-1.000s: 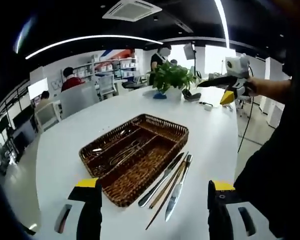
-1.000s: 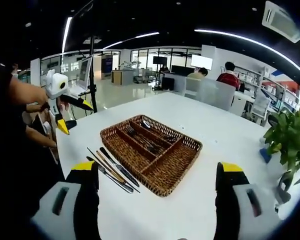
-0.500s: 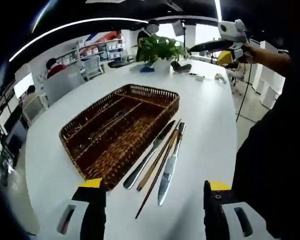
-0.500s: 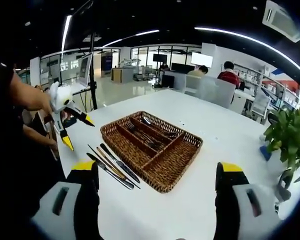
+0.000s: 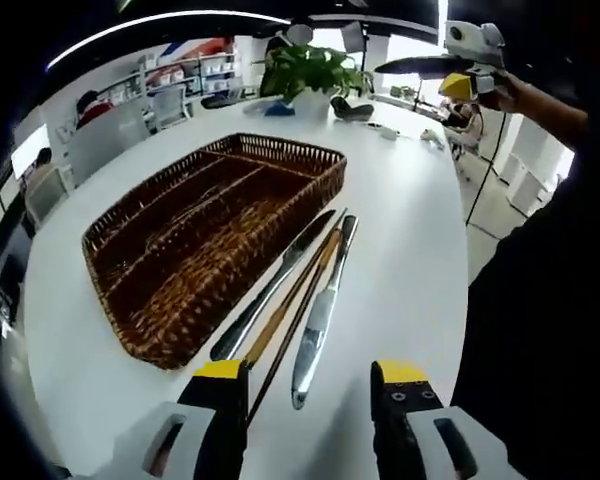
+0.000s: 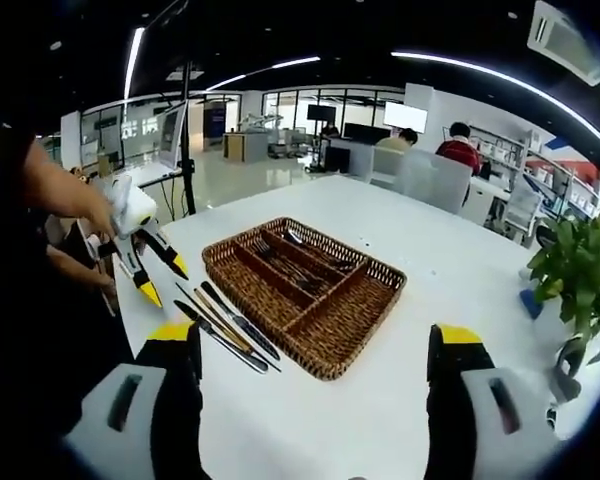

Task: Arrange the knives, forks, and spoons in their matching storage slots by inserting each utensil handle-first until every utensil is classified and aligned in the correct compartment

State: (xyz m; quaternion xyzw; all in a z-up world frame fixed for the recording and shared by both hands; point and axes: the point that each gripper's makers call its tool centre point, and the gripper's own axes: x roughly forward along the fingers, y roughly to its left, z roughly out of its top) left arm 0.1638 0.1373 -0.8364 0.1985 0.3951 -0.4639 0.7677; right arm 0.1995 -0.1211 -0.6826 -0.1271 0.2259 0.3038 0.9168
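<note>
Left gripper view: my left tongs (image 5: 308,392) stood wide with nothing between them, yellow tips at 6 o'clock, just short of the loose cutlery on the white tabletop (image 5: 410,240). The wicker tray (image 5: 195,235) lay at 10 o'clock, its long compartments running away from me; some metal utensils showed in the far compartments, too blurred to sort. Just beside the tray's near long wall, at 12 o'clock from the tips, lay a dark-handled knife (image 5: 275,285), a pair of wooden chopsticks (image 5: 298,305) and a silver knife (image 5: 322,305), side by side, roughly parallel to the tray, all flat on the tabletop. A potted plant (image 5: 310,72) stood at the far edge. My right tongs (image 5: 435,68) showed at 1 o'clock, raised well above the tabletop.

Right gripper view: right tongs (image 6: 315,345) also wide apart and empty, high over the tabletop. The tray (image 6: 305,290) sat at 12 o'clock with forks or spoons in its far slots; the loose knives and chopsticks (image 6: 225,325) lay at 10 o'clock beside it, the left tongs (image 6: 160,280) close above their near ends, spread.
</note>
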